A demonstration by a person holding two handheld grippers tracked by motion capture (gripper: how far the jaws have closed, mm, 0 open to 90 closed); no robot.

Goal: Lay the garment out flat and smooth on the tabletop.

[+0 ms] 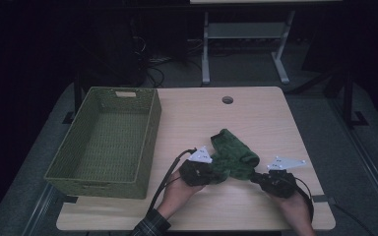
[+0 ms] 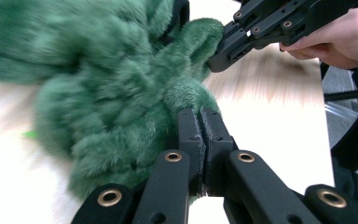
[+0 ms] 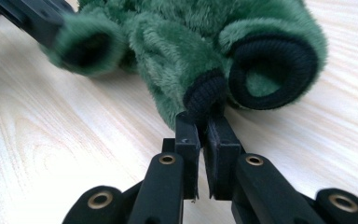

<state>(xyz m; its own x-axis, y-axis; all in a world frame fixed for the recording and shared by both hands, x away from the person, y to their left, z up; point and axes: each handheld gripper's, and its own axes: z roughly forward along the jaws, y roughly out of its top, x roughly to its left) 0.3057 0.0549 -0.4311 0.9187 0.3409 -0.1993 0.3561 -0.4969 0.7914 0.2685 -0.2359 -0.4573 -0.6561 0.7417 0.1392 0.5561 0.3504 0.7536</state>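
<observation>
Green fuzzy plush garment (image 1: 231,155) with black knit cuffs, bunched on pale wooden desk (image 1: 256,113), right of woven green basket (image 1: 110,137). Left tool (image 2: 200,114) pressed together, pinching fleece. Right tool (image 3: 204,122) pressed together on a black cuff edge.

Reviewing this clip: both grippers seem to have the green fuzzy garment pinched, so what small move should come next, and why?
Probably lift both ends together and carry it left toward the green basket. The left gripper is shut on the green garment, the right gripper is shut on its black cuff, and the basket holds nothing.
</observation>
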